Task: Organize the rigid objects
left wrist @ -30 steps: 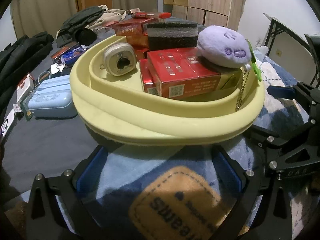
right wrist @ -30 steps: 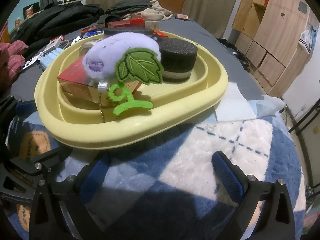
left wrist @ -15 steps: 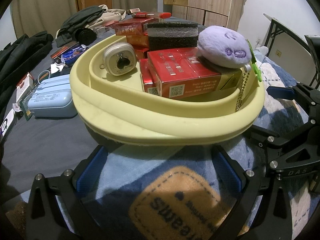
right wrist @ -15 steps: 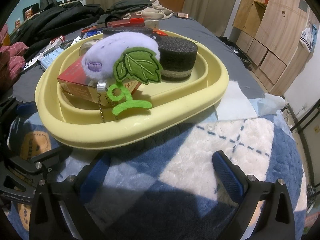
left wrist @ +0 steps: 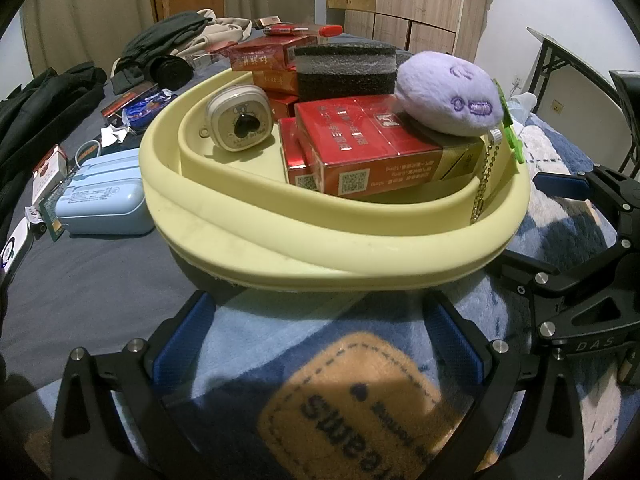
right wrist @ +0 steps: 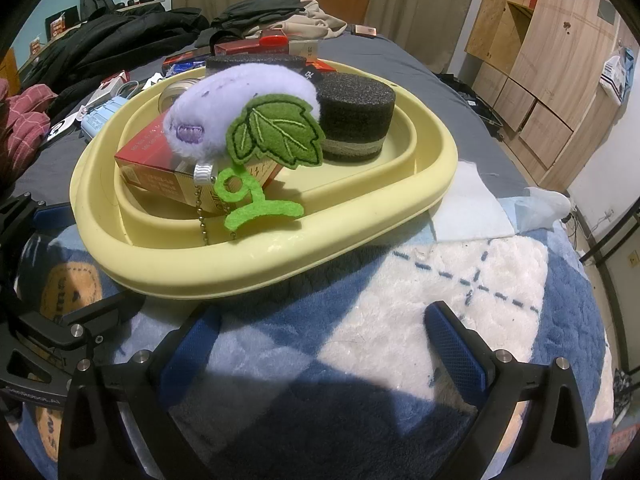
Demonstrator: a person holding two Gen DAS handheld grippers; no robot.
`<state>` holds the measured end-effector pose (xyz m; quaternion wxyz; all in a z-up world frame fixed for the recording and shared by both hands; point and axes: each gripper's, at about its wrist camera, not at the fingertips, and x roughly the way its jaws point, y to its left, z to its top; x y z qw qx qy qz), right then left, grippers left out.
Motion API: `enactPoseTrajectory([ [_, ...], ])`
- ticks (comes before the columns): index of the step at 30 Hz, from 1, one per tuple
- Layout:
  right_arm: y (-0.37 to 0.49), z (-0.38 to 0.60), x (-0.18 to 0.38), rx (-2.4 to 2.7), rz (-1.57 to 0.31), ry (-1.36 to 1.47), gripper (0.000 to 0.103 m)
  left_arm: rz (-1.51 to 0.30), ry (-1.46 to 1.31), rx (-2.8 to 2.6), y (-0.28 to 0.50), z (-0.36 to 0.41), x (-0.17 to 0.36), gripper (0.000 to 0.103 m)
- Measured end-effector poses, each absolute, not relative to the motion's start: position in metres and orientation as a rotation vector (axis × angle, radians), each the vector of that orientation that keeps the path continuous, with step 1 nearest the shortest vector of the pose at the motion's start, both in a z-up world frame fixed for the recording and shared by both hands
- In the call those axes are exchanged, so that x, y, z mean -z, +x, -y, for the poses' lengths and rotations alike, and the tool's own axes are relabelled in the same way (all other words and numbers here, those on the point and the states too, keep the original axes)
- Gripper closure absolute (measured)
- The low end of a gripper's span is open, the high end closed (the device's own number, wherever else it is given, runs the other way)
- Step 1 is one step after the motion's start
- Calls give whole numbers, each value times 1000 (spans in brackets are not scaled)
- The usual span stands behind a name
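Observation:
A pale yellow tray (left wrist: 280, 240) (right wrist: 360, 216) rests on a blue and white blanket. Inside lie red boxes (left wrist: 372, 148) (right wrist: 148, 148), a black foam block (left wrist: 344, 68) (right wrist: 356, 116), a small beige device (left wrist: 238, 122) and a purple plush keychain (left wrist: 448, 96) (right wrist: 240, 108) with a green felt leaf (right wrist: 276, 132). My left gripper (left wrist: 316, 336) stands open just short of the tray's near rim, holding nothing. My right gripper (right wrist: 320, 336) is open too, over the blanket in front of the tray. Each view shows the other gripper at its side.
A light blue case (left wrist: 100, 204) lies left of the tray on the grey sheet, with small packets (left wrist: 132, 106) and dark clothes (left wrist: 40, 112) beyond. More red boxes (left wrist: 264, 54) sit behind the tray. Wooden cabinets (right wrist: 552, 64) stand at the right.

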<state>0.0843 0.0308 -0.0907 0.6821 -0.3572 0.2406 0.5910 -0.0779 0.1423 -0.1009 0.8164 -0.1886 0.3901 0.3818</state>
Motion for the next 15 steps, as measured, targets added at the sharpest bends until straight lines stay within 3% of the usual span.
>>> enactPoseTrajectory([
  [15,84,-31,91,-1327,-541,-800,0,-832,-401,-815,-78,-141,101,0],
])
